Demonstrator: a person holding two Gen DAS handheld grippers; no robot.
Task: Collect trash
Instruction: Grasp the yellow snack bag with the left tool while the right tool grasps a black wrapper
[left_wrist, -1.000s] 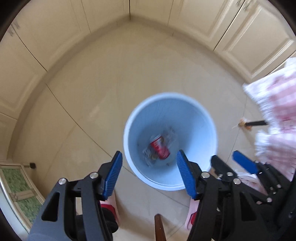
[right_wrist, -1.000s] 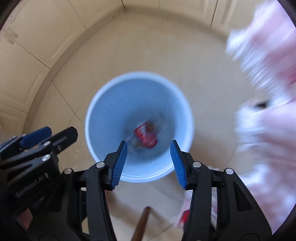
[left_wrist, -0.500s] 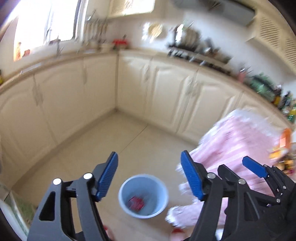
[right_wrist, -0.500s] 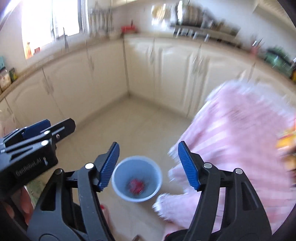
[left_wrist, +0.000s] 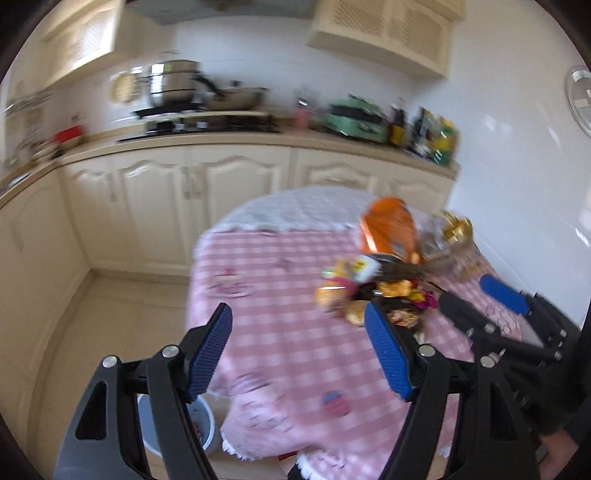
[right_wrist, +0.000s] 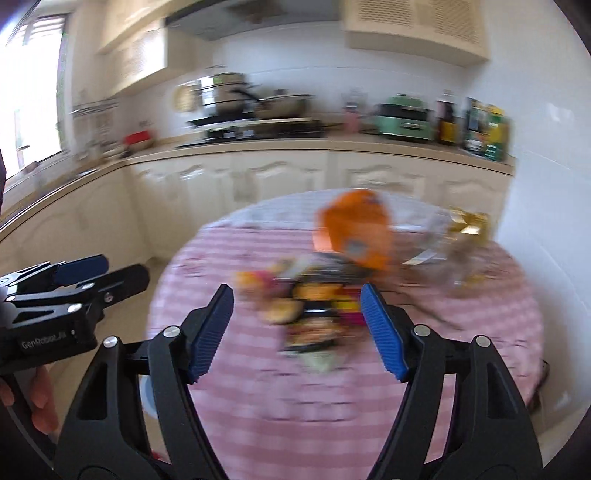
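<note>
Now | both tools opening, empty | table edge (left_wrist: 207, 280) below | bin (left_wrist: 207, 428) beside edge

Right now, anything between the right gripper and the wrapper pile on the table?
Nothing visible. The right gripper, jaws opening and empty, faces the wrapper pile across bare pink cloth. The orange bag stands behind the pile, not before it.

table (left_wrist: 280, 332): round, pink checked cloth | on it: orange bag (left_wrist: 389, 230), wrapper heap (left_wrist: 354, 291)
</note>
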